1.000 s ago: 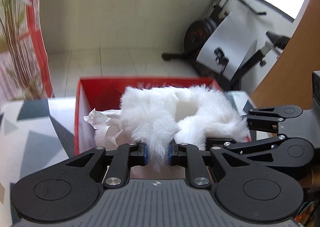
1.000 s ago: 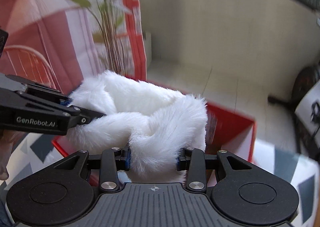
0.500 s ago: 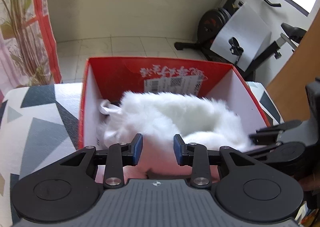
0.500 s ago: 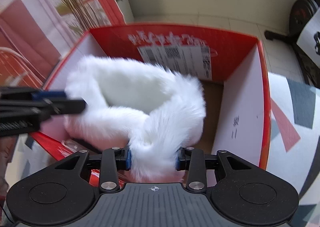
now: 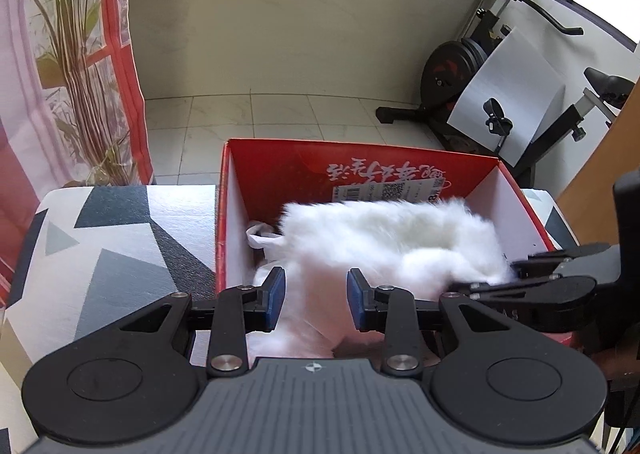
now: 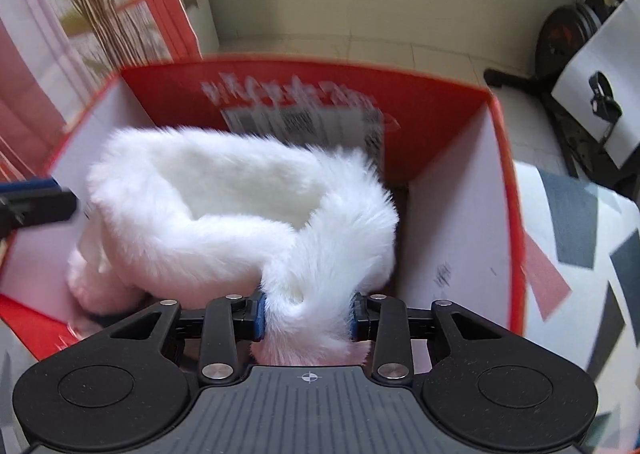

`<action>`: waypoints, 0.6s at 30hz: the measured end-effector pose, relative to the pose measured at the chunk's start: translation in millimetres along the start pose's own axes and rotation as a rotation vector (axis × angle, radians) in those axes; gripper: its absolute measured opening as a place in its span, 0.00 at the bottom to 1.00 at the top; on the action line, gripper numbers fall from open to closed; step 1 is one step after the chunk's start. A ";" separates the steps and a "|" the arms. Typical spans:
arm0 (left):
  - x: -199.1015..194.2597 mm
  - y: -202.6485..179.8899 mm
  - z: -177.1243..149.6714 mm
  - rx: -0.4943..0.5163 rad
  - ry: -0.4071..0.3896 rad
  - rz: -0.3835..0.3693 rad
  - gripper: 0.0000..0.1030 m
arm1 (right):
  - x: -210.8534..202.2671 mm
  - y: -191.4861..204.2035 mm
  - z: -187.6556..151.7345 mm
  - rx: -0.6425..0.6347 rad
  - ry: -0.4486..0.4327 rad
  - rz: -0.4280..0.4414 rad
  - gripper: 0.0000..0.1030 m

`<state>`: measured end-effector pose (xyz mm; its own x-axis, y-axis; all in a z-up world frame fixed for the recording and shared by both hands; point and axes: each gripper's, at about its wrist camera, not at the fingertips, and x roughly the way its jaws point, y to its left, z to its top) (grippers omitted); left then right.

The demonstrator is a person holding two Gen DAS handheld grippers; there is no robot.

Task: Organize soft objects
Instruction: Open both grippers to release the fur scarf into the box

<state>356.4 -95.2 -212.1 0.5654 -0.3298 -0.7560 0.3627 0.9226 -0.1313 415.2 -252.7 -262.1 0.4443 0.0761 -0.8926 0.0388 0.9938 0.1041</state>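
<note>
A white fluffy fur piece point(image 5: 384, 242) lies curled inside a red cardboard box point(image 5: 280, 169). It also shows in the right wrist view point(image 6: 240, 213), inside the box point(image 6: 444, 105). My left gripper point(image 5: 316, 298) is open over the near left part of the fur, its blue pads apart and not gripping. My right gripper point(image 6: 307, 314) is shut on the near right end of the fur; it enters the left wrist view from the right point(image 5: 516, 274). A left fingertip point(image 6: 40, 201) shows at the left edge of the right wrist view.
The box stands on a surface with a grey, black and white triangle pattern point(image 5: 112, 238). White crumpled plastic point(image 5: 260, 234) lies in the box's left side. An exercise bike point(image 5: 500, 93) stands behind on the tiled floor, and a plant with a red curtain point(image 5: 80, 93) stands at the left.
Both grippers lowered the fur into the red box. My left gripper opened and let go of the fur. My right gripper stays shut on its end.
</note>
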 end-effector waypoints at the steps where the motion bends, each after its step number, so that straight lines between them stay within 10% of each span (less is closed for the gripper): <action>1: 0.1 0.3 0.3 0.001 -0.003 0.002 0.35 | -2.0 2.4 2.6 -0.002 -0.028 -0.001 0.30; 18: -10.3 -7.2 -3.6 0.046 -0.031 0.020 0.35 | -20.8 -4.9 21.0 -0.023 -0.163 -0.130 0.48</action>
<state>345.3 -97.8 -205.7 0.5951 -0.3178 -0.7382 0.3844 0.9192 -0.0859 424.6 -260.8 -234.8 0.5759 -0.0647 -0.8149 0.0858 0.9961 -0.0185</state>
